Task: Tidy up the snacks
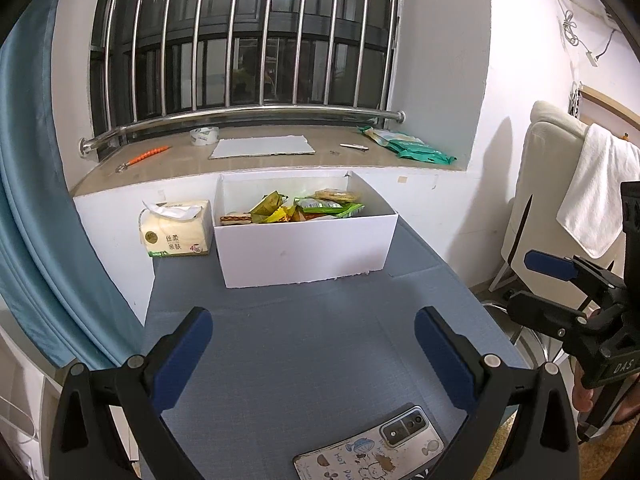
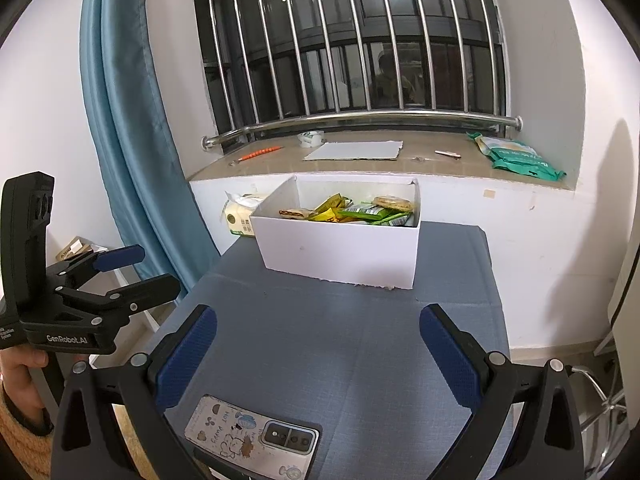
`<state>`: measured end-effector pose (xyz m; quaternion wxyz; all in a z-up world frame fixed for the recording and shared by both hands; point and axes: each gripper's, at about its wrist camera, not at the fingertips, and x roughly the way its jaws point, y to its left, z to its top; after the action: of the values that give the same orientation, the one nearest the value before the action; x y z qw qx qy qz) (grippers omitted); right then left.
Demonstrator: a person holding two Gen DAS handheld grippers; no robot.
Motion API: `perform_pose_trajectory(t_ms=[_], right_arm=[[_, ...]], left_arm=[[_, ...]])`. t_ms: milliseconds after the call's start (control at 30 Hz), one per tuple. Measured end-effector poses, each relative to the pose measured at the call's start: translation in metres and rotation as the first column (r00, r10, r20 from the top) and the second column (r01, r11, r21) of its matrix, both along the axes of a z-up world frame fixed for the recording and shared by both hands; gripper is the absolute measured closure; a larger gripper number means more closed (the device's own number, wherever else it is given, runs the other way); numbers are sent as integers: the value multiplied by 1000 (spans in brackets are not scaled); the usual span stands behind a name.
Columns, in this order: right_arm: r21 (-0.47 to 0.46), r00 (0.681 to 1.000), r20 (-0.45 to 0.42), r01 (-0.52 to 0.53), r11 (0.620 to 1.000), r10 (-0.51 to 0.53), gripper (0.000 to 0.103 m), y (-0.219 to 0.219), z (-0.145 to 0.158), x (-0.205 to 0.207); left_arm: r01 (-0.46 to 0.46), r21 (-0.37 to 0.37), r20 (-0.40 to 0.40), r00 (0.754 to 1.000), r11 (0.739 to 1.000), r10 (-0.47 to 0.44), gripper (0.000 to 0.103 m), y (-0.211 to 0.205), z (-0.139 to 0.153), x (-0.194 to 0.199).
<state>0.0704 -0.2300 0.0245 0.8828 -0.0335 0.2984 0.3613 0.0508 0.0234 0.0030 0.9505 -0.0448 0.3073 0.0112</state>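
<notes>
While snacks fill the box, both tools gape wide, holding nothing.

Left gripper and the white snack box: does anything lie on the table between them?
No. In the left wrist view, only bare blue-grey table runs from the open left gripper to the white box. The phone lies nearer the camera.

The white box of snacks sits at the table's far edge; a phone lies at its near edge, perhaps overhanging slightly.
</notes>
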Motion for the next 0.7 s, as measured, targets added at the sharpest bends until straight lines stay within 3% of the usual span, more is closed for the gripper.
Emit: perform_pose_trajectory(t_ms=[700], right_arm=[[0,1000,0,-5,1000,5,0,1,0,-1]], left_arm=[[6,5,-3,1000,1000,-6,0,-2,0,0]])
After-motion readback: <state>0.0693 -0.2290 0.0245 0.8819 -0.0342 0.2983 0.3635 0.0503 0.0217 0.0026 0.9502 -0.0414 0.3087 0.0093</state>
